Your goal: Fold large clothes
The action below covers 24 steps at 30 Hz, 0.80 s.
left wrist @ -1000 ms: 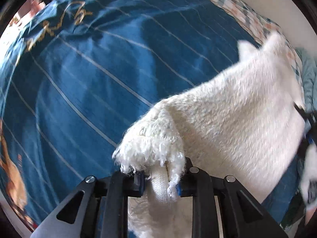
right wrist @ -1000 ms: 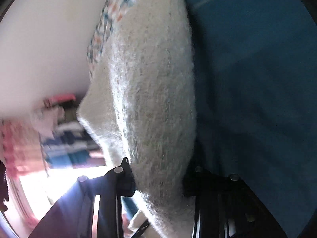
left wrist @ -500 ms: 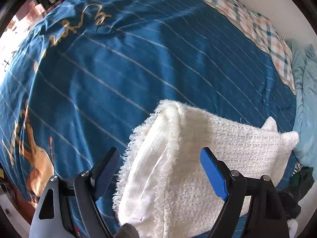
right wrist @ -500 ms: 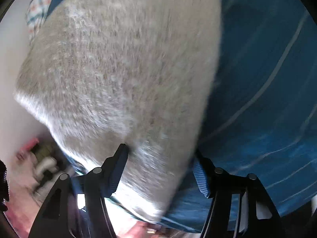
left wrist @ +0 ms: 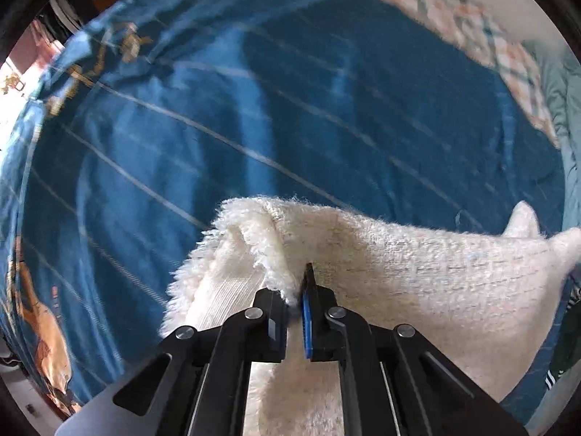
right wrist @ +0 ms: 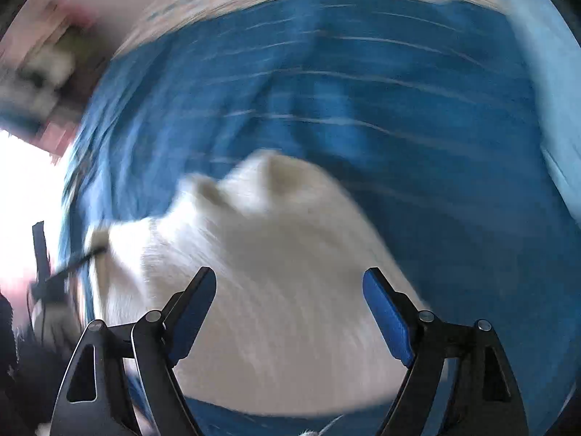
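A fluffy white knitted garment lies folded on the blue striped bedspread. In the left wrist view my left gripper is shut on a fuzzy edge of the garment near its left end. In the right wrist view, which is motion-blurred, the same white garment lies below my right gripper, which is open and empty above it. The left gripper shows as a dark shape at the garment's left edge.
A checked sheet and a pale green cover lie along the far and right sides of the bed. The bed's left edge carries an orange print. Blurred clothes and bright light sit at left in the right wrist view.
Both grippers let go of the garment and it settled on the bed. The left gripper has since shut on its left edge. The right gripper stays open and has swung over it.
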### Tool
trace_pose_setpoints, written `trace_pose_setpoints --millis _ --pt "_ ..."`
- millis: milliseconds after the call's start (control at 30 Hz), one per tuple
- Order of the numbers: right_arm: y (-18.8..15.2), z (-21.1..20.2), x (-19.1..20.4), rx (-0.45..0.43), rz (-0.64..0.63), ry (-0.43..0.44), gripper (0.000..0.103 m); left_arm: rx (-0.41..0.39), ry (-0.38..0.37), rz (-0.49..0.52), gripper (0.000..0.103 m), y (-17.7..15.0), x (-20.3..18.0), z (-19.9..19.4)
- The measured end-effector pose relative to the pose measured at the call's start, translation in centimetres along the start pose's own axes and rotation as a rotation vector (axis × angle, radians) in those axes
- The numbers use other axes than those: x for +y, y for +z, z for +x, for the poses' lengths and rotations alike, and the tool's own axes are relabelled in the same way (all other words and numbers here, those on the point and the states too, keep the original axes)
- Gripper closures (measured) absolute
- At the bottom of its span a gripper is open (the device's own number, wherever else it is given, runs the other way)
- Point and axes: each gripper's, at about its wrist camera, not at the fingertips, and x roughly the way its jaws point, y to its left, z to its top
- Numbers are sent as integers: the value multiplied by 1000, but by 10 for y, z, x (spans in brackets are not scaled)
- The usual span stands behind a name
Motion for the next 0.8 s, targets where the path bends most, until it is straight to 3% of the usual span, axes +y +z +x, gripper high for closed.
trace_pose_setpoints --millis 67,133,167,200,267,333,500,600,767,800 --pt "24 16 10 57 -117 4 18 -24 7 -9 99 -8 6 -15" --pt "41 28 16 110 -151 1 19 -32 1 -37 99 -20 16 -30" --pt "46 29 18 102 -159 18 25 -26 -1 -48 99 -24 18 -32" --pt "44 32 28 92 -159 39 33 -17 -3 -69 99 -30 23 -36" --pt "44 34 27 84 -138 60 83 9 -18 -96 99 -36 25 -37" --pt "48 32 31 42 -117 52 96 28 -22 -122 99 -45 31 -39" --pt "54 27 39 -43 48 111 99 37 -30 -184 99 -38 42 -29" --pt "64 36 35 -91 117 94 99 44 -40 -185 99 -21 45 -13" --pt "74 63 25 -53 165 -12 99 134 -58 -175 94 -2 46 31" --pt "76 78 30 7 149 -42 99 142 -56 -150 94 1 43 32"
